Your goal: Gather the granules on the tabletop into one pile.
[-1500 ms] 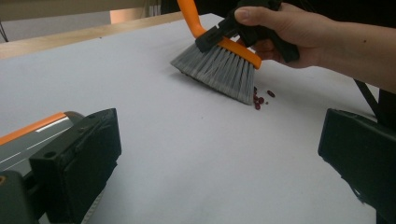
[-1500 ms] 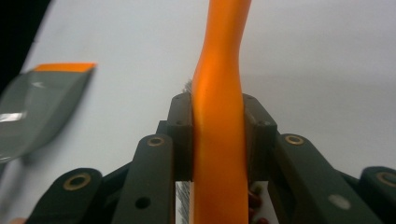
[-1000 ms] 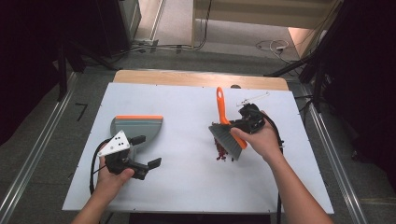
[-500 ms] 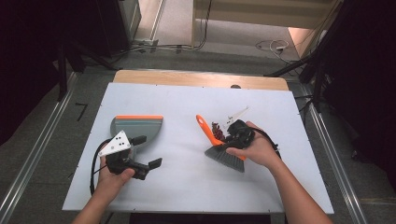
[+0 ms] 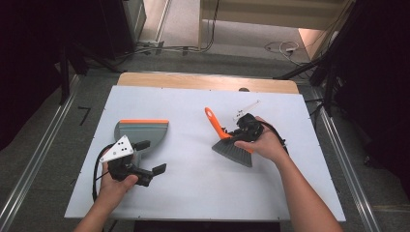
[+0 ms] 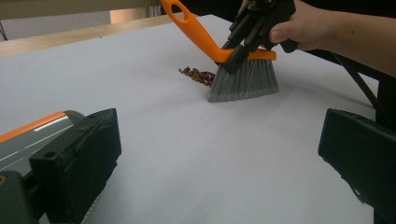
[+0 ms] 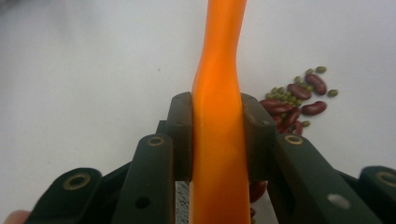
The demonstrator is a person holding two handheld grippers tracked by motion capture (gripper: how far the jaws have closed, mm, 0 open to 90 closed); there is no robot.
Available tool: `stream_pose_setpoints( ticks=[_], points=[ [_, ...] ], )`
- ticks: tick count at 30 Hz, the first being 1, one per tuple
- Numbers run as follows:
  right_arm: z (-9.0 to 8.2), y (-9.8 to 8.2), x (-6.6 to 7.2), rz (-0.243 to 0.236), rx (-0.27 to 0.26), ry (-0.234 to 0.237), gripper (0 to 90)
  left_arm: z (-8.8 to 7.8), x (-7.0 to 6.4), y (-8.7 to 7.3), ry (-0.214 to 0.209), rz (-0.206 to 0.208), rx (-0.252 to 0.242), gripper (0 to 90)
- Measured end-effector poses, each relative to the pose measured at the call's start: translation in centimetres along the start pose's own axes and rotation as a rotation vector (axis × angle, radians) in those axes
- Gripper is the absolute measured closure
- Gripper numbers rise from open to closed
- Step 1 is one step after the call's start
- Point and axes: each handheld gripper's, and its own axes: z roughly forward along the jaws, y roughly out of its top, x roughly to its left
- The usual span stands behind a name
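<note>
A hand brush with an orange handle and grey bristles stands with its bristles on the white table, right of centre, and its handle leans up and to the left. My right gripper is shut on the handle just above the bristles. A small pile of red and green beans lies right by the bristles, also seen beside the handle as beans. A grey dustpan with an orange rim lies at the left. My left gripper stands open beside it, nothing between its fingers.
The white tabletop has bare room between dustpan and brush and along the front. A wooden strip runs along the far edge. A thin pale object lies behind the right hand. Metal rails flank the table.
My right gripper has sunk and moved left with the brush; the handle has tipped from nearly upright to leaning left, and the bristles now rest on the table. The left gripper has stayed put.
</note>
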Motion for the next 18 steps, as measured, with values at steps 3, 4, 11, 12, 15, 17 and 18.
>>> stream_pose_setpoints(
  ticks=[3,4,11,12,15,17,18],
  points=[
    [0.0,0.2,-0.7,-0.003,-0.006,0.002,68.0,0.0,0.0,0.0,0.000,-0.001,-0.001,0.0],
    [0.1,0.3,-0.9,-0.003,-0.011,0.009,68.0,0.0,0.0,0.0,0.001,-0.002,0.001,0.0],
    [0.2,0.9,-1.6,-0.001,-0.011,-0.004,67.9,-0.1,0.0,0.0,0.000,-0.002,-0.001,0.0],
    [0.2,0.9,-1.7,-0.004,-0.011,-0.011,67.9,-0.1,0.0,0.0,0.000,-0.001,-0.002,0.0],
    [0.2,1.1,-2.1,0.003,-0.020,-0.016,67.9,-0.1,0.0,0.0,0.001,-0.003,-0.003,0.0],
    [0.3,1.1,-2.3,0.005,-0.025,-0.016,67.8,-0.1,0.0,0.0,0.002,-0.004,-0.002,0.0],
    [0.3,1.1,-2.4,0.005,-0.026,-0.020,67.9,-0.1,0.0,0.0,0.001,-0.004,-0.002,0.0]
  ],
)
